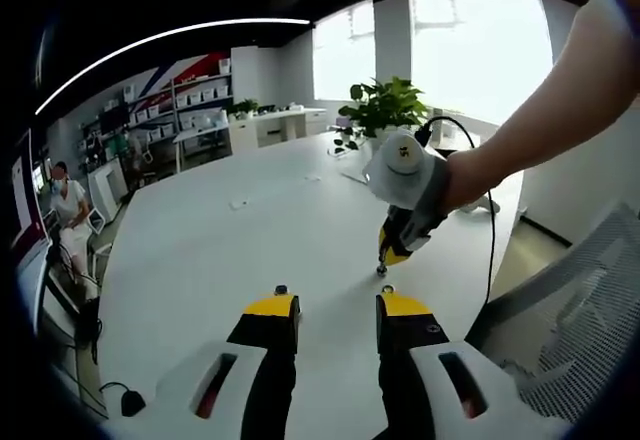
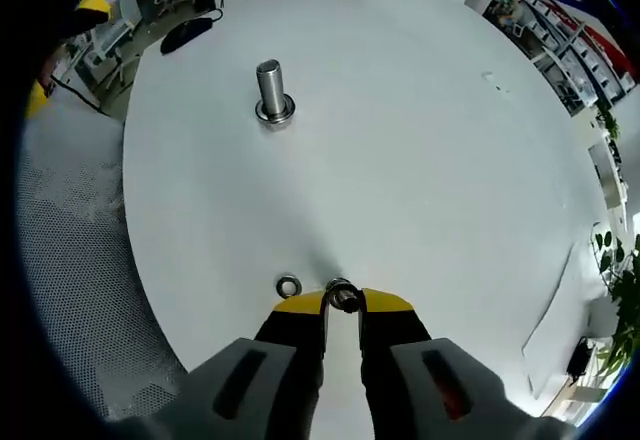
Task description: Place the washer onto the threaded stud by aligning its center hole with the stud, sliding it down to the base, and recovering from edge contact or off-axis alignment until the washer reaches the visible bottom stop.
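In the right gripper view a threaded metal stud [image 2: 269, 82] stands upright on the white round table [image 2: 420, 160], far ahead of my jaws, with a ring-like base [image 2: 276, 113] at its foot. My right gripper [image 2: 342, 307] is shut on a small metal washer [image 2: 342, 296], pinched at the yellow tips just above the table. A second washer [image 2: 288, 285] lies flat on the table just left of those tips. In the left gripper view my left gripper [image 1: 338, 307] hovers open over the table with nothing between its jaws. The right gripper [image 1: 383, 262] points down at the table, held by a person's arm [image 1: 560, 100].
A mesh chair sits off the table edge [image 2: 70, 260] [image 1: 570, 310]. A black mouse-like object [image 2: 186, 31] with a cable lies beyond the stud. A potted plant [image 1: 383, 110] stands at the table's far side. A person [image 1: 66, 203] sits far left.
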Demonstrator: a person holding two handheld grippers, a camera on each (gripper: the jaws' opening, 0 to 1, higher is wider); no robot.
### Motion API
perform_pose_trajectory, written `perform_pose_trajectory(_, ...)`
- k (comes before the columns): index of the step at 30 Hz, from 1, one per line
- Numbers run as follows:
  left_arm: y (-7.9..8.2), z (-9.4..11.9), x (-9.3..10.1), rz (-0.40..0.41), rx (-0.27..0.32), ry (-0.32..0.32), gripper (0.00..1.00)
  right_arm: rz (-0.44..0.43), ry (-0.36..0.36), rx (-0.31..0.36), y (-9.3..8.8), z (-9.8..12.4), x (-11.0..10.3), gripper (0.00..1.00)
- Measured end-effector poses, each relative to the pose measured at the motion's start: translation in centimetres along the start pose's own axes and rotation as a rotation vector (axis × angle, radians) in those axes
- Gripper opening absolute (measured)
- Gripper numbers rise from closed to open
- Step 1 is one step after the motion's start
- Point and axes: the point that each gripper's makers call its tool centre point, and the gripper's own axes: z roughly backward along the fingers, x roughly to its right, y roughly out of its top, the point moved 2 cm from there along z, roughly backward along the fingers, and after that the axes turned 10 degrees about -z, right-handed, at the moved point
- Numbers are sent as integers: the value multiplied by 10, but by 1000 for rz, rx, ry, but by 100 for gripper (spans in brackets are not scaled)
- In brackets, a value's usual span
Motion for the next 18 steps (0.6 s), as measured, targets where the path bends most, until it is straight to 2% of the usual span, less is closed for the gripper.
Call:
perform_pose_trajectory(9,-1,0,-2,6,-3,6,29,5,13,-28,-10,-16,1,14)
perform_pose_trajectory(18,-3,-1,-3,4,-10,10,29,-10,21,-36,-11,-19,2,14)
